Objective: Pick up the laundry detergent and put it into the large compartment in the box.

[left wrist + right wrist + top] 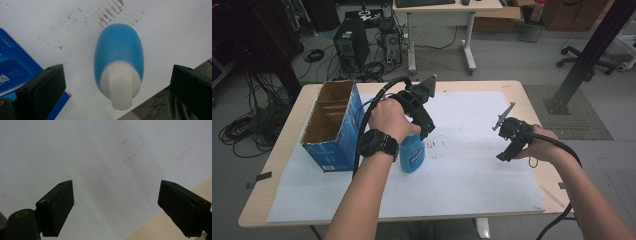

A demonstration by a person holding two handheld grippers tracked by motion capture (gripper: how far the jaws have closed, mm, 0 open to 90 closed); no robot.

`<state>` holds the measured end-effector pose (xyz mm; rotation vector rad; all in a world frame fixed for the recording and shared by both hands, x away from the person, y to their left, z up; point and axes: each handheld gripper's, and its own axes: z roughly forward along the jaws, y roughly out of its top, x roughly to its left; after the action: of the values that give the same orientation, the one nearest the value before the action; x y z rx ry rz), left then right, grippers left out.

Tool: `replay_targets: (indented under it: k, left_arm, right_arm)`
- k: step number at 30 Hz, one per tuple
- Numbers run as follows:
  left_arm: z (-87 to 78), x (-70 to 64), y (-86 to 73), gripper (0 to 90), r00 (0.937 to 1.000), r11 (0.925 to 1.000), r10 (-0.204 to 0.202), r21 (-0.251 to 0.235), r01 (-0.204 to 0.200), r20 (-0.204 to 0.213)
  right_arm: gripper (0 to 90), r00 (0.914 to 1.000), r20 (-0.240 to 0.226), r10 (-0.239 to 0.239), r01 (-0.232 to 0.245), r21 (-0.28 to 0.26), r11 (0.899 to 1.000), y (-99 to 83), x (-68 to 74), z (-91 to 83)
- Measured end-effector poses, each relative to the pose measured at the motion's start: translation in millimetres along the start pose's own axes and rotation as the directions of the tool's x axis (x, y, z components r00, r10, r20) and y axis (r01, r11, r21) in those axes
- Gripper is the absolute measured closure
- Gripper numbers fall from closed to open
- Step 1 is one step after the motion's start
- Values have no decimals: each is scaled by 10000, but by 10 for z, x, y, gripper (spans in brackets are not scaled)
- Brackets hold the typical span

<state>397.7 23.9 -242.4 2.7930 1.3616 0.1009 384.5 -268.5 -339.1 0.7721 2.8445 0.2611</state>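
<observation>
A blue bottle [413, 154] with a white cap stands upright on the white sheet [472, 165], just right of the blue carton. My left gripper [426, 129] hovers directly above it, pointing down. In the left gripper view the bottle [119, 50] and its white cap [121, 83] sit between the two wide-apart jaws, untouched, so my left gripper [117, 85] is open. My right gripper [507, 152] hangs over the sheet's right part. In the right gripper view my right gripper [116, 207] is open with bare white paper between its jaws.
An open-topped blue cardboard carton [334, 125] with inner dividers stands at the table's left, close beside the bottle. The wooden table edge [539, 125] runs along the right of the sheet. Computer towers, cables and a desk lie on the floor beyond.
</observation>
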Motion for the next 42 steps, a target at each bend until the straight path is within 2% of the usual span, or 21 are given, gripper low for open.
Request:
replay_targets:
  k: [21,42]
  left_arm:
    - [55,8,6,12,10000,10000,-19,97,18,14]
    - [352,-37,20,12,9999,9994,165,308,-165,5]
  right_arm:
    - [136,10000,0,16,-16,-27,10000,-9,-4,2]
    - [135,9999,-108,-38,39,111,9999,-21,6,79]
